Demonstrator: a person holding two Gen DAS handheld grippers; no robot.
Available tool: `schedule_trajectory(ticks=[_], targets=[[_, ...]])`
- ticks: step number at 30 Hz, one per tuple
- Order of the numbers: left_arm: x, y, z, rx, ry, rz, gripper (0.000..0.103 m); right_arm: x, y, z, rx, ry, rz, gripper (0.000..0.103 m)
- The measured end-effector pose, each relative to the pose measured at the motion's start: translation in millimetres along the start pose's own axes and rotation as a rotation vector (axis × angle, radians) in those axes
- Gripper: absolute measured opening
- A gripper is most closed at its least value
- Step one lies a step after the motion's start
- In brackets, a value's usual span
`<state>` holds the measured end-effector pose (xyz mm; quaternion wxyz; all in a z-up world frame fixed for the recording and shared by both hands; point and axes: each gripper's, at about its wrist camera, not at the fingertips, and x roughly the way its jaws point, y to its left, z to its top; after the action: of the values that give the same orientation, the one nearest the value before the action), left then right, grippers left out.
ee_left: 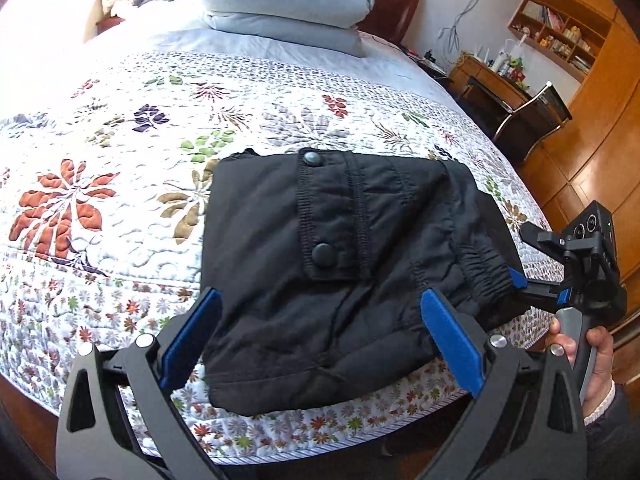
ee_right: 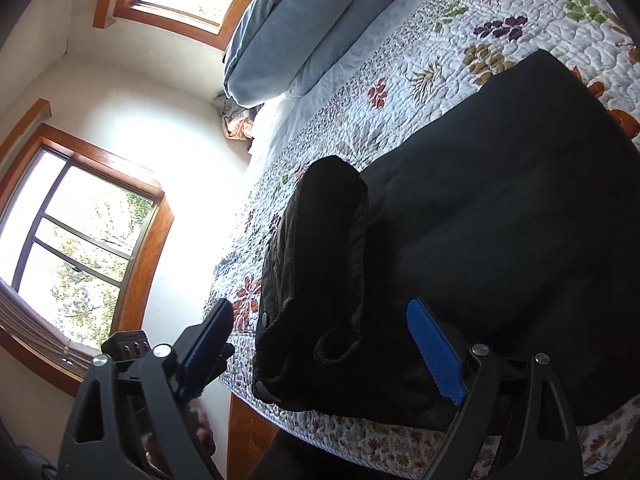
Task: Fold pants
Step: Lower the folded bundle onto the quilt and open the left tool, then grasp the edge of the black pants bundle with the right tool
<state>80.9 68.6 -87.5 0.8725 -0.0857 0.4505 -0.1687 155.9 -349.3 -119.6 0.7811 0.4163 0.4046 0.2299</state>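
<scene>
The black pants (ee_left: 332, 272) lie folded into a compact bundle on the floral quilt (ee_left: 100, 208) near the bed's front edge, with a snap-button pocket flap on top. My left gripper (ee_left: 320, 332) is open, its blue pads either side of the bundle's near end, holding nothing. My right gripper (ee_left: 536, 284) shows at the bundle's right side by the elastic waistband. In the right wrist view the right gripper (ee_right: 320, 344) is open around the pants (ee_right: 480, 240), whose rolled end rises in front of it.
Folded light blue bedding (ee_left: 280, 4) is stacked at the head of the bed. A desk and chair (ee_left: 528, 116) and wooden shelves stand to the right. Windows (ee_right: 80, 248) are on the wall beyond the bed. Wooden floor lies beside the bed.
</scene>
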Motion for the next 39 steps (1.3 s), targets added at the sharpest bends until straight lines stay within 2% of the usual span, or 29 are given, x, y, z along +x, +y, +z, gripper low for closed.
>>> schedule_trajectory(ticks=[8,12,15,17,18,19,20,22,23,27,32,39], targets=[[-20.3,7.4,10.5,0.034,-0.053,0.103,0.1,38.6,8.4,-3.5,0.003,0.117,0.084,0.09],[-26.9,5.6,13.6,0.045,-0.067,0.128,0.1,62.2,21.0,-3.8,-0.047,0.159,0.046,0.094],[-29.8,4.4,14.1,0.055,-0.079,0.138,0.1,73.1,29.6,-4.7,-0.077,0.152,0.015,0.093],[-30.9,3.2,14.5,0.062,-0.078,0.149,0.1,75.5,34.6,-5.0,-0.104,0.141,0.002,0.083],[-30.9,3.0,14.6,0.063,-0.075,0.152,0.1,76.7,35.6,-5.0,-0.114,0.141,-0.014,0.067],[-30.6,3.1,14.5,0.064,-0.073,0.153,0.1,76.9,35.1,-5.0,-0.117,0.138,-0.024,0.058],[-30.4,3.5,14.5,0.065,-0.073,0.153,0.1,76.2,33.7,-5.1,-0.115,0.133,-0.026,0.054],[-29.9,4.5,14.2,0.064,-0.074,0.158,0.1,72.4,29.0,-4.8,-0.098,0.121,-0.013,0.038],[-29.2,5.4,13.8,0.063,-0.073,0.16,0.1,69.8,26.8,-4.1,-0.091,0.118,-0.003,0.034],[-21.1,12.6,10.6,0.05,-0.039,0.178,0.1,61.8,31.2,-5.1,-0.123,0.104,0.013,0.03],[-10.2,32.5,3.3,-0.005,0.02,0.228,0.1,54.0,55.9,0.2,-0.171,0.085,0.053,0.029],[-17.7,58.7,-4.7,-0.121,0.029,0.234,0.1,30.4,87.9,12.9,-0.218,0.05,0.117,0.027]])
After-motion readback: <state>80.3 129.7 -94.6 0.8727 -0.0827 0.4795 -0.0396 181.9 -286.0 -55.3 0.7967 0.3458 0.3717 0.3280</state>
